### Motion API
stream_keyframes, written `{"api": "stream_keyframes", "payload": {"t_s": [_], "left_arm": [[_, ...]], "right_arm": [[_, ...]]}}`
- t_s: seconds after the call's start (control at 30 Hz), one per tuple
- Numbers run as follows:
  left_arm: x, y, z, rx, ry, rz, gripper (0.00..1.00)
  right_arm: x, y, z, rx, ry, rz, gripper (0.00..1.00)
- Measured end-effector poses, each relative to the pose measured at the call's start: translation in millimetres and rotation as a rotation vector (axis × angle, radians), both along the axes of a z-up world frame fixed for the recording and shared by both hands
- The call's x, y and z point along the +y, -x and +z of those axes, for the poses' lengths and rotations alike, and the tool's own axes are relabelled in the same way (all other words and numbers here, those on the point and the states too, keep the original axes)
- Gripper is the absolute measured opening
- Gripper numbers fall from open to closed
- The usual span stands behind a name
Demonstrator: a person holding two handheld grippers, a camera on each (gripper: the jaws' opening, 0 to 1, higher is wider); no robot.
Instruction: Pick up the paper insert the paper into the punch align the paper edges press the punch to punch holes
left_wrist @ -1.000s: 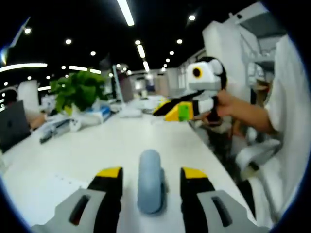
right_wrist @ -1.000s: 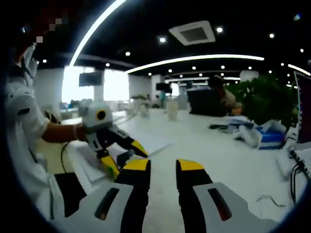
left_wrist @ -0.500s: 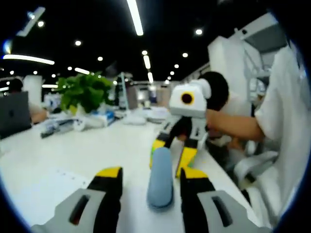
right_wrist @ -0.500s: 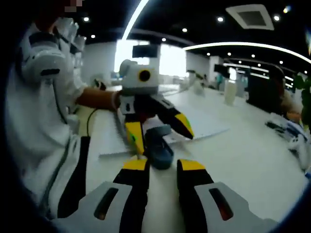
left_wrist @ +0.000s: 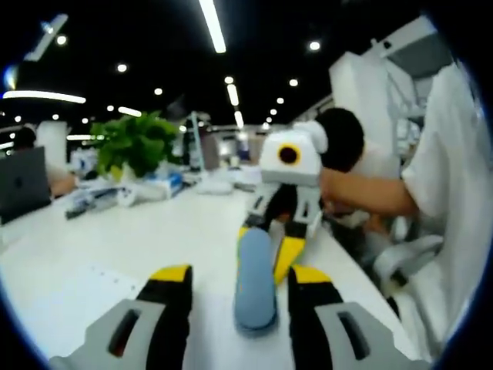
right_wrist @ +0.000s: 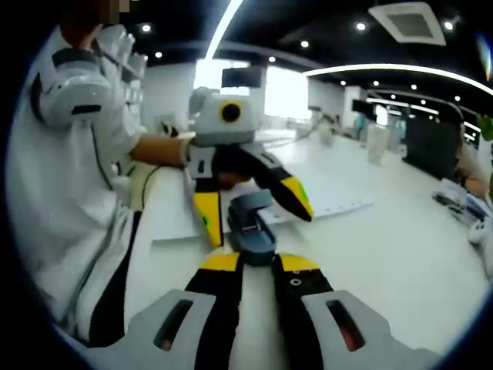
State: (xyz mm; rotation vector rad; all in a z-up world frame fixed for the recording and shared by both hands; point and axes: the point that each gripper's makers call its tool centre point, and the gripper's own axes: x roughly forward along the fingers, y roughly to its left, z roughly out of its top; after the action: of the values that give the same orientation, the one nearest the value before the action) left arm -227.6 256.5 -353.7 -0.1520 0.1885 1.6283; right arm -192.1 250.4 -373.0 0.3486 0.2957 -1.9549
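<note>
Left gripper view: punch (left_wrist: 255,279) sitting on counter (left_wrist: 154,231), both claws straddling it. Left claw (left_wrist: 237,279) spread wide; right claw (right_wrist: 256,263) nearly closed at punch end. Paper (right_wrist: 331,196) lying just behind punch, not yet picked up. Next: grabbing paper.

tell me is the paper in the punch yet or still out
Out. The paper lies flat on the table behind the punch, apart from it.

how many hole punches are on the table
1. The punch lies on the white table between the left claw and right claw, beside the paper. Others may be hidden.
</note>
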Motion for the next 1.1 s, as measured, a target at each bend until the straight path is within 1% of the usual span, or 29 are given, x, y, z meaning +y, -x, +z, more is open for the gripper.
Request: {"api": "stream_keyframes", "payload": {"t_s": [0.03,0.07,0.1,0.13,0.17,0.23,0.3,0.33,0.43,0.53,0.57,0.6,0.73,0.83,0.93,1.0,1.03,1.07,1.1], "left_arm": [[1,-0.4,-0.1,0.002,0.001,-0.001,0.50],[2,-0.8,-0.3,0.005,0.002,-0.003,0.49],[3,0.1,-0.7,0.008,0.003,-0.004,0.49],[4,1.0,-0.9,0.014,0.004,-0.005,0.47],[5,-2.5,-1.2,0.023,0.005,-0.006,0.46],[6,-7.5,-2.7,0.039,0.013,-0.007,0.41],[6,-10.9,-2.2,0.046,0.012,-0.022,0.32],[7,-12.5,-2.1,0.051,0.011,-0.027,0.31],[7,-8.8,-3.0,0.064,0.020,-0.025,0.33],[5,-5.8,-2.1,0.054,0.018,-0.022,0.33],[5,-6.6,-2.4,0.058,0.020,-0.023,0.32],[5,-7.2,-2.5,0.062,0.020,-0.025,0.32],[5,-9.0,-2.7,0.057,0.022,-0.033,0.28],[5,-9.4,-2.9,0.056,0.023,-0.036,0.27],[5,-10.3,-2.6,0.059,0.022,-0.044,0.25],[3,-21.9,-3.9,0.051,0.022,-0.042,0.25],[10,-38.3,-0.4,0.058,-0.007,-0.118,0.25],[11,-39.8,-2.3,0.055,0.000,-0.101,0.25],[10,-42.0,-1.5,0.054,0.000,-0.100,0.25]], "right_arm": [[1,-1,0.4,0.002,-0.005,-0.002,0.23],[7,-1,1.2,-0.001,-0.017,-0.021,0.26],[12,-1,3.6,-0.005,-0.014,-0.042,0.26],[17,-1,8.2,-0.006,0.005,-0.070,0.26],[21,-2,13.2,-0.001,0.025,-0.092,0.26],[30,-4,21.0,0.026,0.034,-0.146,0.26],[37,-6,28.6,0.047,0.050,-0.205,0.26],[39,-7,31.7,0.053,0.058,-0.234,0.26],[43,-10,40.6,0.073,0.083,-0.325,0.26],[45,-6,48.1,0.057,0.131,-0.457,0.24],[45,-5,49.9,0.050,0.146,-0.493,0.24],[42,-3,53.5,0.056,0.170,-0.518,0.23],[29,6,69.4,0.082,0.268,-0.593,0.20],[17,15,76.3,0.129,0.275,-0.632,0.15],[7,24,78.9,0.156,0.272,-0.678,0.08],[2,31,81.7,0.187,0.276,-0.719,0.05],[-2,34,80.8,0.200,0.268,-0.733,0.05],[-3,36,78.4,0.201,0.260,-0.757,0.05],[-8,36,76.4,0.197,0.264,-0.763,0.05]]}}
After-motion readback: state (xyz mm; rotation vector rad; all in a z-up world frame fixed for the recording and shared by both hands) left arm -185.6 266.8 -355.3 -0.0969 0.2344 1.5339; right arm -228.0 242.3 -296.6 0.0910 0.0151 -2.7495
